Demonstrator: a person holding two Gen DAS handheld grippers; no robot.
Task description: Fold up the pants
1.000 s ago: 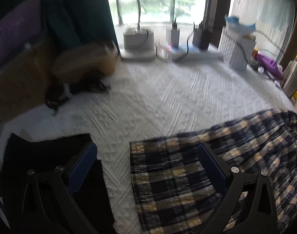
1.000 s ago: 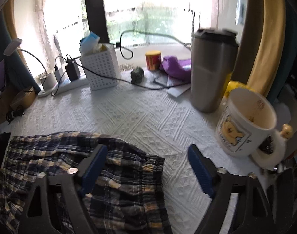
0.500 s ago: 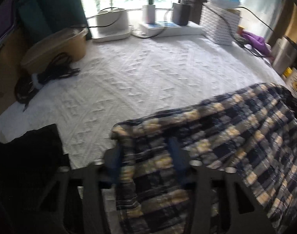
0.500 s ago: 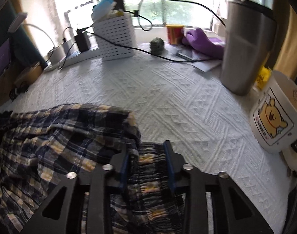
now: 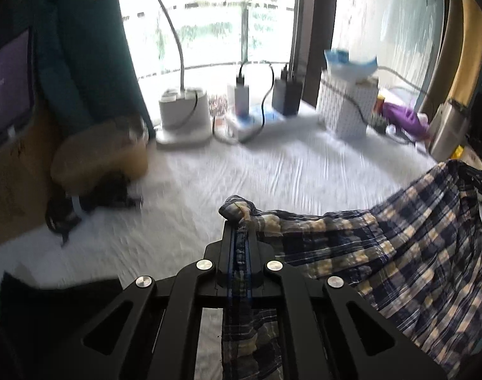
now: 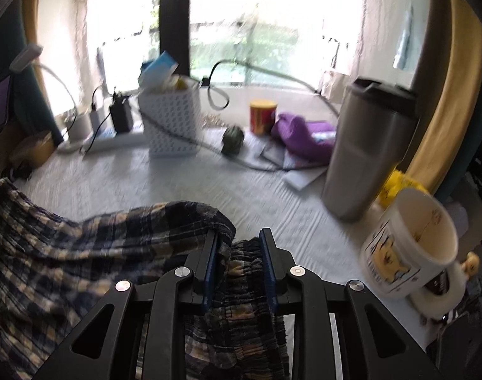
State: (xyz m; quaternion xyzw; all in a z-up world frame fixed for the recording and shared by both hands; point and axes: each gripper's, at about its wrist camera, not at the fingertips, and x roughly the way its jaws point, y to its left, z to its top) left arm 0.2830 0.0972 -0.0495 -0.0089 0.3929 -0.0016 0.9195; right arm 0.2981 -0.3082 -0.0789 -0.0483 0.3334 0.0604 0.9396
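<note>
The navy and yellow plaid pants (image 5: pixel 399 247) hang stretched between my two grippers above the white textured bedspread (image 5: pixel 272 171). My left gripper (image 5: pixel 239 224) is shut on the leg hem end, with a bunch of cloth poking out past its tips. My right gripper (image 6: pixel 239 240) is shut on the gathered elastic waistband; the plaid pants (image 6: pixel 82 247) sag away to the left in the right wrist view.
A steel tumbler (image 6: pixel 367 152) and a bear mug (image 6: pixel 408 243) stand close on the right. A white basket (image 6: pixel 171 123), cables, a power strip (image 5: pixel 253 120) and a lamp base (image 5: pixel 184 117) line the window side. A dark folded garment (image 5: pixel 60 310) lies at the left.
Both grippers went from open above the flat pants to shut on them, and have lifted both ends off the bedspread. Both views are blurred by motion.
</note>
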